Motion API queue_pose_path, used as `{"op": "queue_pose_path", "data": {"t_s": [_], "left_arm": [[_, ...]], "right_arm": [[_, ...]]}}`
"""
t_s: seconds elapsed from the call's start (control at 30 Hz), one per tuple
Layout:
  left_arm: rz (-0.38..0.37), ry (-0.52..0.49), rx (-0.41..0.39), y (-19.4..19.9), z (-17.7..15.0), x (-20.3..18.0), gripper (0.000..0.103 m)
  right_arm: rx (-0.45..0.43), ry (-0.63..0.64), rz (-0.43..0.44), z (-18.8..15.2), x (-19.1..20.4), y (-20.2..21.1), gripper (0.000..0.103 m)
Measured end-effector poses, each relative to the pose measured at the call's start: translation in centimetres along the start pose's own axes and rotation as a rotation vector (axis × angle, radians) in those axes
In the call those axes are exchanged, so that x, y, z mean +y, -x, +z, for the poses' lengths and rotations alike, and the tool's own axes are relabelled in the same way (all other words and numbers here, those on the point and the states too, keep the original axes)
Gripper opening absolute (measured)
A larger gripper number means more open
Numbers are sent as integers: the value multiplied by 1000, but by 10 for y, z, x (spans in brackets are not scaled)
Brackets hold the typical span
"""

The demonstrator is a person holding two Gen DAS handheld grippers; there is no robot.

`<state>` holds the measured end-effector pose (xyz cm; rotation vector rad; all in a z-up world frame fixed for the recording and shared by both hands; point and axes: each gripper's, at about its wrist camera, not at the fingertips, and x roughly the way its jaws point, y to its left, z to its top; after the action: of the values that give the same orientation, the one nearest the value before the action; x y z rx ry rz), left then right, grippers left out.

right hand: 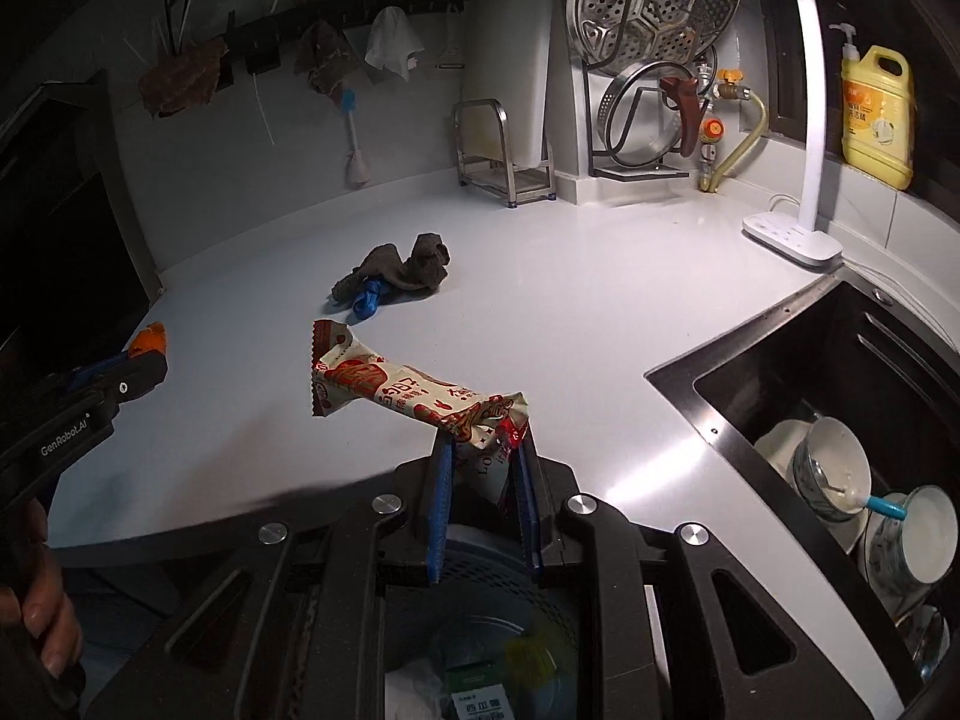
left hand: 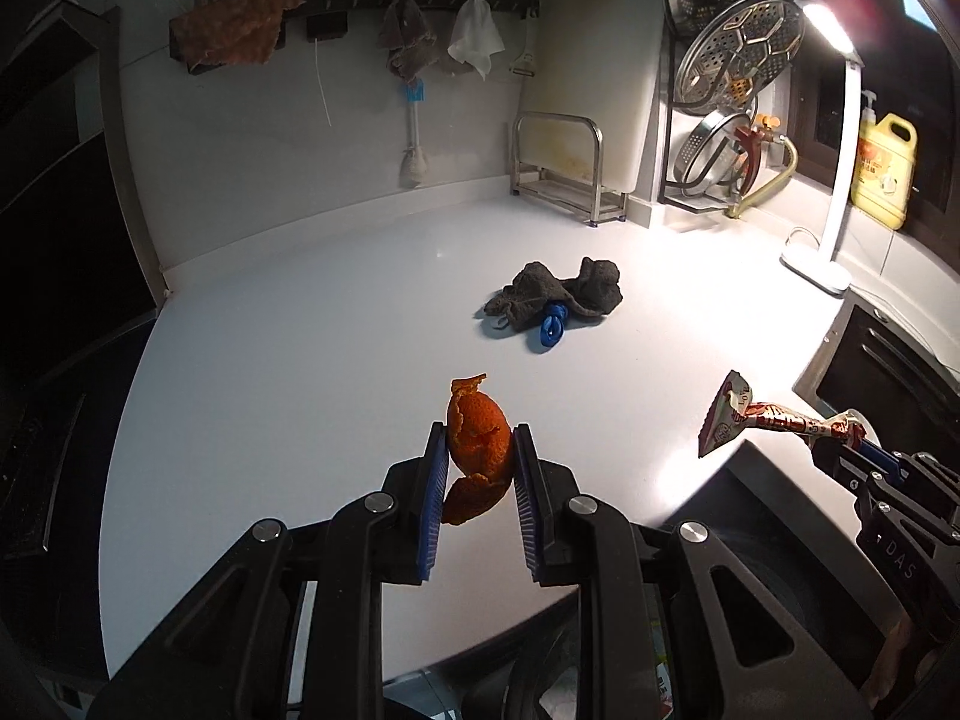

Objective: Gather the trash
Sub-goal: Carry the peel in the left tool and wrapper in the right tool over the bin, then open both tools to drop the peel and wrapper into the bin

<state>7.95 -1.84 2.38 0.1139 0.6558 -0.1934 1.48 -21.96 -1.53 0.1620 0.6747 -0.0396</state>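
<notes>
While the left tool point(left hand: 480, 456) grips an orange peel point(left hand: 480, 444), the right tool point(right hand: 483, 462) clamps a snack wrapper point(right hand: 408, 387) (crumpled) above the surface point(right hand: 570, 312).

In the right wrist view the waste bin point(right hand: 480, 648) at 6 o'clock sits mostly behind the right gripper's point(right hand: 483, 450) body; its contents are blurred, the label print unreadable. The snack wrapper's point(right hand: 414, 390) tail disappears between the blue pads. At 8 o'clock, a hand point(right hand: 42, 600) runs off the edge.
</notes>
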Motion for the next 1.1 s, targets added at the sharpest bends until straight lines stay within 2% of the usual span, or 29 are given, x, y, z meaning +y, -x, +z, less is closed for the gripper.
{"op": "queue_pose_path", "data": {"t_s": [0.2, 0.47, 0.6, 0.83, 1.1], "left_arm": [[-13, -18, 8, 23, -38, -12, 22], [-67, -20, 22, 40, -70, -34, 22], [-96, -24, 57, 38, -88, -45, 22], [-99, -48, 109, 33, -114, -55, 22], [-96, -59, 131, 32, -124, -59, 23]], "right_arm": [[21, -68, -19, -50, -8, 32, 19], [56, -138, -37, -99, -24, 54, 19], [62, -117, -60, -113, -23, 62, 19], [84, -106, -68, -131, -20, 65, 19], [94, -92, -57, -135, -13, 63, 20]]}}
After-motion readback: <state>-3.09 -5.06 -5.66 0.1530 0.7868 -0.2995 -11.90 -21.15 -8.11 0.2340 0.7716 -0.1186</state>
